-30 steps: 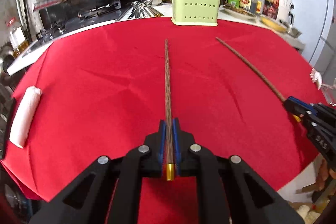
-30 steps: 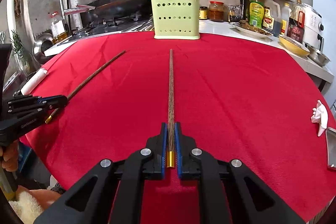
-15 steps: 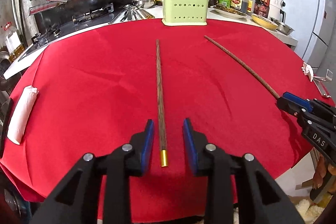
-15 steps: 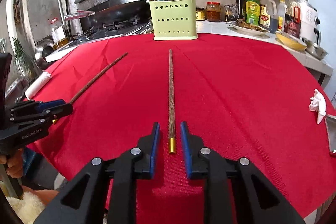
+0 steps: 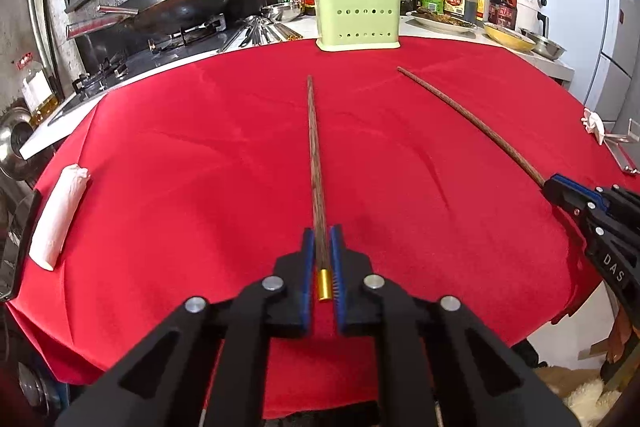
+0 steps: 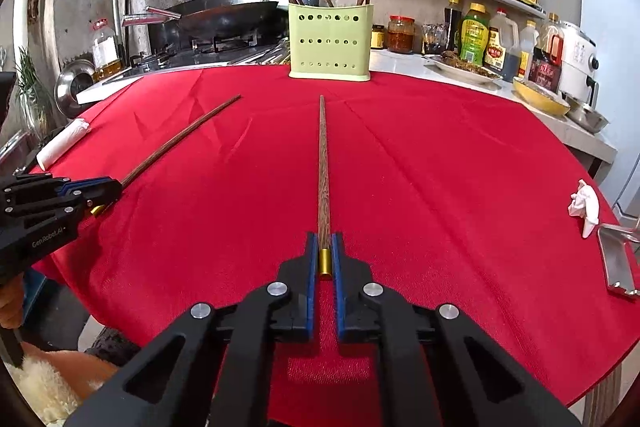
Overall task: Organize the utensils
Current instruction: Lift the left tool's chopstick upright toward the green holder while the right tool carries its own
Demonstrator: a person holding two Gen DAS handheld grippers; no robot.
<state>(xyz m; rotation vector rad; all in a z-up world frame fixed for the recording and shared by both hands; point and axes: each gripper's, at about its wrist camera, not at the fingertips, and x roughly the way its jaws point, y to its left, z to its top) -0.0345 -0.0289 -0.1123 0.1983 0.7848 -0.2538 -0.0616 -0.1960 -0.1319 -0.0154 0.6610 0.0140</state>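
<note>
- Left claw (image 5: 323, 247) grips a chopstick (image 5: 316, 163) by its gold-capped end
- Right claw (image 6: 324, 247) grips another chopstick (image 6: 322, 163); green holder (image 6: 330, 43) stands ahead

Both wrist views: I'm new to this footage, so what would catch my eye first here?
The bright red tablecloth fills both views. On it, each gripper is shut on the gold-capped end of a long dark chopstick: the left gripper on the left chopstick, the right gripper on the right chopstick. At the far edge stands a pale green holder with more chopsticks.
</note>
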